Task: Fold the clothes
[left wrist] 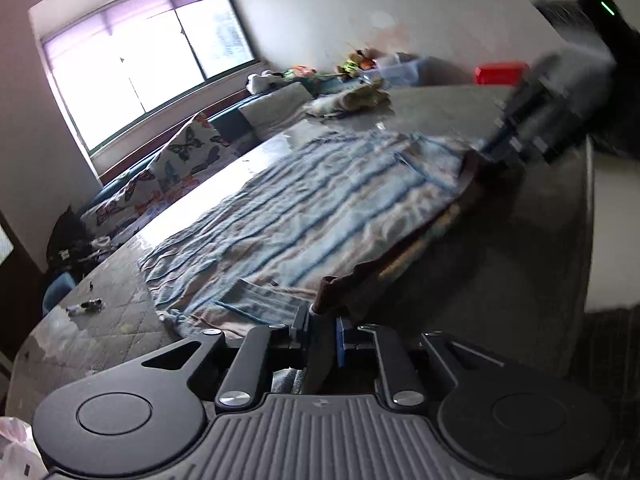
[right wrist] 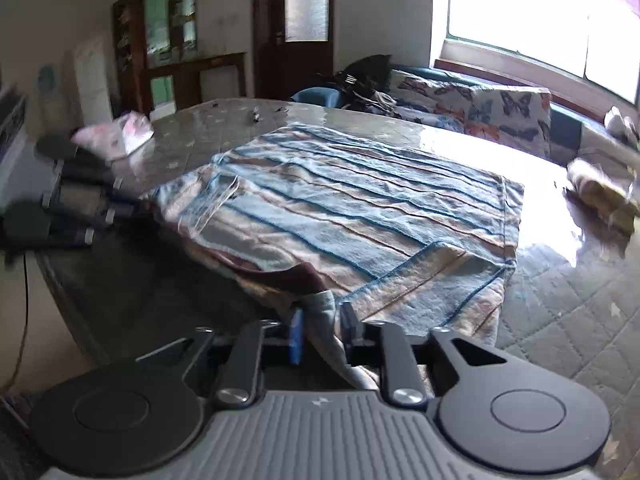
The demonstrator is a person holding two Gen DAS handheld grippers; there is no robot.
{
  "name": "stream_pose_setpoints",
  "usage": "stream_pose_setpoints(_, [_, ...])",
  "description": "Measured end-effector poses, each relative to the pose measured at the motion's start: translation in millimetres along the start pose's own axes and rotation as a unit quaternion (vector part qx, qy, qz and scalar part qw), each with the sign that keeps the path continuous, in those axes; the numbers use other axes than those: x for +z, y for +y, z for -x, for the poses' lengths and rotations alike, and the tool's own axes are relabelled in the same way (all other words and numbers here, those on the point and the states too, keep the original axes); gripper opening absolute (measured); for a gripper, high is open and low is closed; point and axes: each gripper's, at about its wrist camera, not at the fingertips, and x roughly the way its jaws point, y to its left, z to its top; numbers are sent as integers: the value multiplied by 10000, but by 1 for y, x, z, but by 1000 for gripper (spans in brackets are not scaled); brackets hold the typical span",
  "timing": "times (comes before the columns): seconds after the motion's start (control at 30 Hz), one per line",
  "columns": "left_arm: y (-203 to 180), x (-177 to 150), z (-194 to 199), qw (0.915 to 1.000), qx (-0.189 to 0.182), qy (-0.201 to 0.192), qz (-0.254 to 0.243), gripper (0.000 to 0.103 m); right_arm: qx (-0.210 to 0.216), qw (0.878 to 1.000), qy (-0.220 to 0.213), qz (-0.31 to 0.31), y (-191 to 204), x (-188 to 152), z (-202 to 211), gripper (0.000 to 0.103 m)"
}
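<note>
A blue, white and tan striped garment with a dark brown edge lies spread on the table. My left gripper is shut on the brown edge at one corner, and cloth hangs between its jaws. My right gripper is shut on the other near corner of the garment. Each gripper shows blurred in the other's view, the right at the far corner and the left at the left corner.
A folded pile of clothes lies at the table's far end. A pink bag and small dark bits lie on the table. A butterfly-print sofa stands under the window beyond the table.
</note>
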Motion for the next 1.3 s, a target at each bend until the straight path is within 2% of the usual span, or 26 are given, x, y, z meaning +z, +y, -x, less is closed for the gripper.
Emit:
stream_pose_setpoints(0.17, [6,7,-3,10000,-21,-7,67,14,-240,9981,57,556,11,-11,0,51])
stream_pose_setpoints(0.2, [6,6,-4,10000,-23,9,70,14,-288,9973,68,667,13,-13,0,51])
stream_pose_setpoints(0.27, [5,5,-6,10000,-20,41,69,14,-360,9964,70,766,12,-18,-3,49])
stream_pose_setpoints(0.37, [2,-1,-7,9999,-25,111,51,18,-394,9970,20,661,6,-17,-5,37])
stream_pose_setpoints(0.43, [-1,-7,-6,9999,-9,153,-36,18,-439,9974,2,567,1,-16,-7,35])
stream_pose_setpoints(0.5, [-6,-12,-5,9997,4,187,-138,18,-422,9980,2,472,-4,-14,-9,24])
stream_pose_setpoints(0.6, [-12,-20,-1,9989,120,199,-397,22,-335,9985,-55,437,-6,-11,-8,14])
stream_pose_setpoints(0.83, [-8,-33,3,9983,280,198,-479,21,-334,9991,-145,215,-10,-6,-6,9])
stream_pose_setpoints(0.9, [-5,-33,2,9989,207,225,-367,11,-350,9990,-177,207,-9,-4,-5,7])
stream_pose_setpoints(1.03, [-2,-32,9,9996,123,185,-192,6,-368,9987,-283,215,-6,-3,3,6])
stream_pose_setpoints(1.3, [-10,-25,61,10000,7,-23,18,5,-169,9985,-447,252,2,1,42,4])
